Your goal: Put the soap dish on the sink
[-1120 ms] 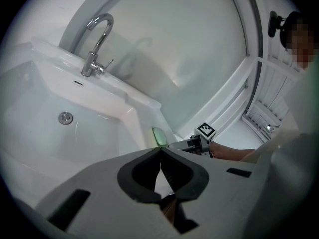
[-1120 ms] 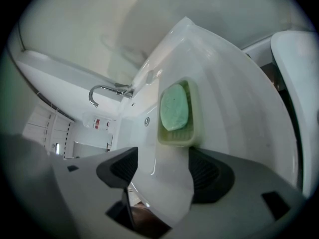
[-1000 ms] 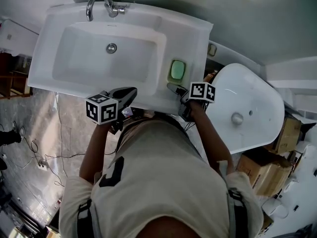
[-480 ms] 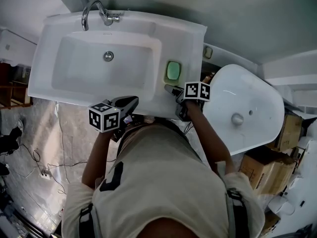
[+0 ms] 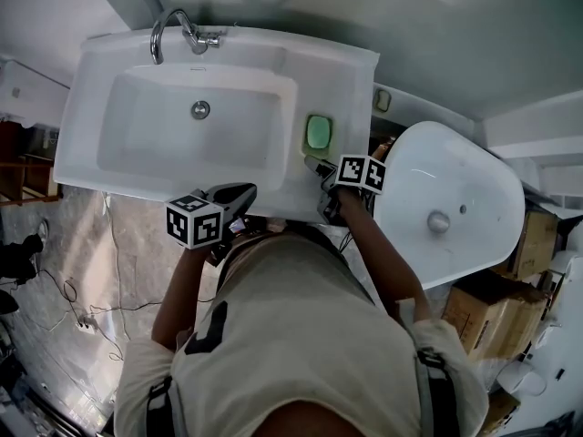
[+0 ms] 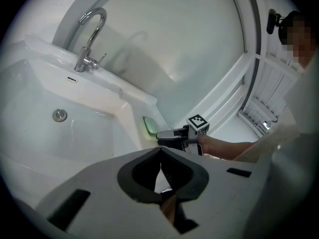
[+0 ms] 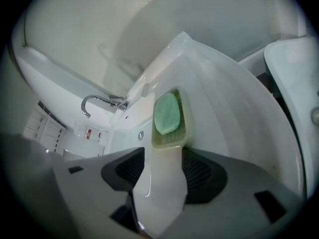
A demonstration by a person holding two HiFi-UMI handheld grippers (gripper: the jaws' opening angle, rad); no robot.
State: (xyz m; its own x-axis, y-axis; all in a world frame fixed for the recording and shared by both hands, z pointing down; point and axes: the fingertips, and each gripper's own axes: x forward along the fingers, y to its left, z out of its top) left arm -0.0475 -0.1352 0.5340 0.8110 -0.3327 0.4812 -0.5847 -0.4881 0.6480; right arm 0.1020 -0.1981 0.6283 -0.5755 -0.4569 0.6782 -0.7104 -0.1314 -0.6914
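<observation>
The soap dish [image 5: 317, 133], pale yellow-green with a green bar of soap in it, sits on the white sink's [image 5: 351, 71] ledge to the right of the basin. My right gripper [image 5: 313, 163] hovers just short of its near end. In the right gripper view the dish [image 7: 169, 118] lies just beyond the fingertips of that gripper [image 7: 164, 156]. The jaws are closing, with only the sink ledge between them. My left gripper [image 5: 244, 192] is shut and empty at the sink's front edge. The left gripper view shows the dish [image 6: 149, 126] and the right gripper [image 6: 167, 134].
A chrome faucet [image 5: 178, 27] stands at the back of the basin, whose drain [image 5: 200, 109] is in the middle. A white oval fixture [image 5: 446, 198] is close on the right. Cardboard boxes [image 5: 496, 308] sit further right. Cables [image 5: 73, 289] lie on the floor at the left.
The view has shifted slightly. Both grippers have kept their places, the right one still just short of the dish.
</observation>
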